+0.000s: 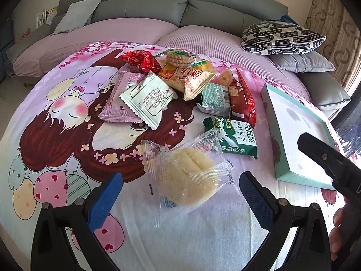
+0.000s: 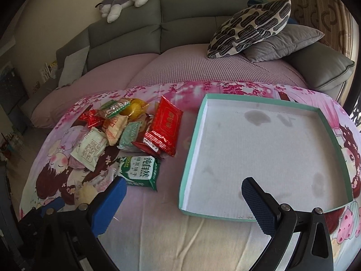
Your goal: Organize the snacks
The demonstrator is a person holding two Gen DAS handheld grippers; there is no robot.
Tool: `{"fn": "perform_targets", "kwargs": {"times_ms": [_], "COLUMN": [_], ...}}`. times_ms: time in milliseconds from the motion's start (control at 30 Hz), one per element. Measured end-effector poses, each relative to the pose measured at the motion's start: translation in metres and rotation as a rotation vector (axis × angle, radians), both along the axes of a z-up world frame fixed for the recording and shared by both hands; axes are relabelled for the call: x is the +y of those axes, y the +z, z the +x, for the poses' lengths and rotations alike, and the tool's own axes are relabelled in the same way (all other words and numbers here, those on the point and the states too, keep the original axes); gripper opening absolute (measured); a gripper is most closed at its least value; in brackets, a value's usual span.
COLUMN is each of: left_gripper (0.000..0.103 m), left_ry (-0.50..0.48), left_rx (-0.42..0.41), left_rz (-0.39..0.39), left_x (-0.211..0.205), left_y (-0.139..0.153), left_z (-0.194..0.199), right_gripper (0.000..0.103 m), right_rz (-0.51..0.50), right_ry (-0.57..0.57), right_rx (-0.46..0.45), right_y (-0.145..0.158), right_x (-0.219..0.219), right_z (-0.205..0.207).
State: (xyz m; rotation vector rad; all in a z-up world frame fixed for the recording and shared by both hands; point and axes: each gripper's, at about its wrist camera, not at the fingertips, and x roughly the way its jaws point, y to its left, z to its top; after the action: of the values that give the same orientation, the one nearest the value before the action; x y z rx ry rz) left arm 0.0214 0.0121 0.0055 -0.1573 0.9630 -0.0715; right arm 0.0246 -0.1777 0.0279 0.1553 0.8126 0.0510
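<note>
A pile of wrapped snacks (image 1: 171, 83) lies on the cartoon-print sheet (image 1: 56, 124). My left gripper (image 1: 180, 183) is open, its blue fingers on either side of a clear packet of pale yellow cake (image 1: 187, 176), not closed on it. A green biscuit pack (image 1: 234, 137) lies just beyond. A shallow teal-rimmed box (image 2: 194, 158) with a white floor sits to the right. My right gripper (image 2: 182, 187) is open and empty, hovering over the box's near left corner. The snack pile (image 2: 126, 131) and the green biscuit pack (image 2: 142, 171) show left of it.
A grey sofa (image 2: 158, 29) stands behind, with a patterned cushion (image 2: 248, 27) on a grey cushion at the right and a plush dog (image 2: 126, 0) on its back. The right gripper's black body (image 1: 334, 164) shows in the left wrist view over the box.
</note>
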Motion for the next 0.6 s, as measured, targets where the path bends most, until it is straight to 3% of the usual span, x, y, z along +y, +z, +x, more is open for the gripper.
{"fn": "perform_targets", "kwargs": {"times_ms": [233,267,333,600], "left_gripper": [0.097,0.089,0.082,0.082], "left_ry": [-0.004,-0.003,-0.006,0.071], "left_rx": [0.026,0.032,0.048,0.048], "left_rz": [-0.028,-0.031,-0.061,-0.056], "left_x": [-0.001,0.000,0.005,0.033], "left_y": [-0.006,-0.007,-0.010,-0.010], "left_z": [0.011,0.012,0.014,0.015], "right_gripper": [0.103,0.103,0.103,0.100], "right_rz": [-0.023,-0.016,-0.004,-0.005], "right_ry": [0.041,0.044,0.057,0.083], "right_rx": [-0.015,-0.010,-0.002,0.037], "right_y": [-0.005,-0.006,-0.009,-0.023], "right_x": [0.020,0.022,0.025,0.046], "right_z": [0.019,0.021,0.023,0.036]}}
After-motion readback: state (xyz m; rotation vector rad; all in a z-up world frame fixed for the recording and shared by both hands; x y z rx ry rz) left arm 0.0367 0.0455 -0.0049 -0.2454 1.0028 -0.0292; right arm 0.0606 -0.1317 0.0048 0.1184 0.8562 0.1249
